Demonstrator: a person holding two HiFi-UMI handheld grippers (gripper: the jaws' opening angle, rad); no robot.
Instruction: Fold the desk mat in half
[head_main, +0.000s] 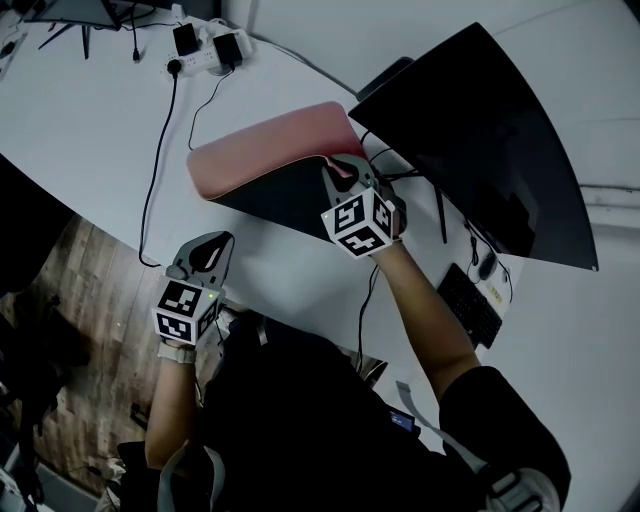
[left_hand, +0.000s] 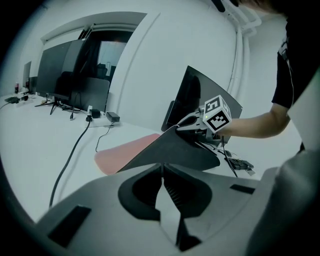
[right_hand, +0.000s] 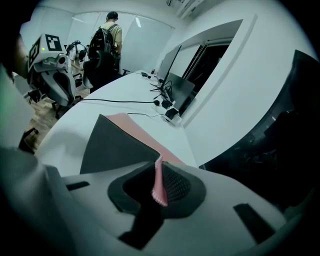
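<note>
Your right tongs (head_main: 345, 172) are clamped on the desk mat (head_main: 262, 148). A thin pink edge is pinched between the pads, and that corner is lifted clear of the worktop (head_main: 90, 115). Your left tongs (head_main: 205, 252) are closed on nothing and hang at the worktop's near edge, well apart from the mat.

Big to small:
- The worktop is white and curved.
- A dark monitor (head_main: 480, 140) stands on your right, w/ the raised corner just beside its lower edge.
- The mat lies mid-worktop between the monitor and a black cable (head_main: 160, 150). Its far part is flat, pink face up; the near right part is peeled up, dark underside showing.
- A power strip (head_main: 205, 55) sits at the far side.

Handling, as a judgement: the mat looks thin, soft and light, so it'll droop between grip pts rather than hold a line. W/ one corner held, the fold will prob. skew — take the other near corner w/ the left tongs, right at the edge, as the right has it. The dark backing may drag on the worktop.

No containers visible.
</note>
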